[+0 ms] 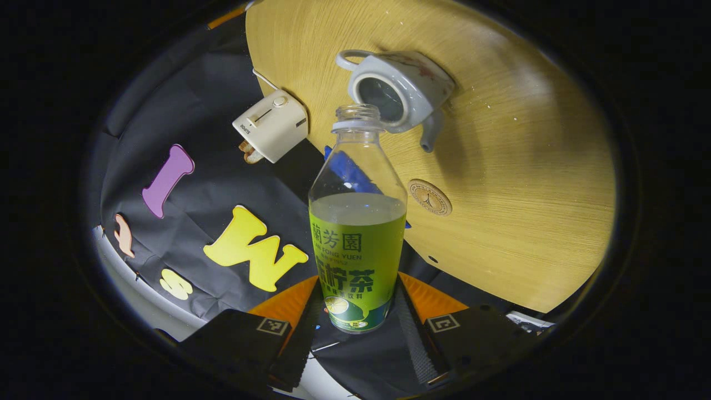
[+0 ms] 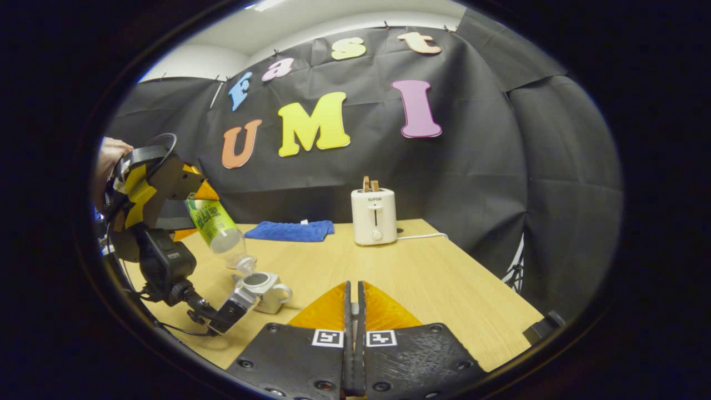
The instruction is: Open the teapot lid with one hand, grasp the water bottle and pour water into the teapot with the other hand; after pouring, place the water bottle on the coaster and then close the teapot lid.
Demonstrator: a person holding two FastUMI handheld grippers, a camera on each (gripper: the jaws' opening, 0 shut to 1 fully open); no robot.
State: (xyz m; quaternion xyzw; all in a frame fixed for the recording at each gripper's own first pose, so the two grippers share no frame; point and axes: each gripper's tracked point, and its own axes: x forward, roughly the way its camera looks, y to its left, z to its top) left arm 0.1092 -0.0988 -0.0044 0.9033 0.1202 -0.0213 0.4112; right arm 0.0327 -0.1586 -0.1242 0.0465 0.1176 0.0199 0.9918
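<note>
My left gripper (image 1: pixel 355 328) has both fingers pressed on the lower part of the bottle (image 1: pixel 358 233), one on each side of its label. In the left gripper view the bottle rises from 6 o'clock toward the centre, uncapped and holding liquid to about the top of the label. Its open mouth sits just in front of the teapot (image 1: pixel 397 91) at 12 o'clock, whose top opening is uncovered and dark inside; the spout points toward 5 o'clock. The coaster (image 1: pixel 429 197) lies on the table (image 1: pixel 527 183) at 3 o'clock of the bottle, apart from the teapot. A toaster (image 1: pixel 271 126) stands at 10 o'clock near the table edge.

In the right gripper view the left gripper (image 2: pixel 186 214) is at 9 o'clock, held by a hand (image 2: pixel 108 158), tipping the bottle (image 2: pixel 219 230) neck-down over the teapot (image 2: pixel 265 289). A blue cloth (image 2: pixel 290 230) lies behind, with the toaster (image 2: pixel 374 215) to its 3 o'clock. My right gripper (image 2: pixel 354 333) at 6 o'clock has its fingers closed together with nothing visible between them.
</note>
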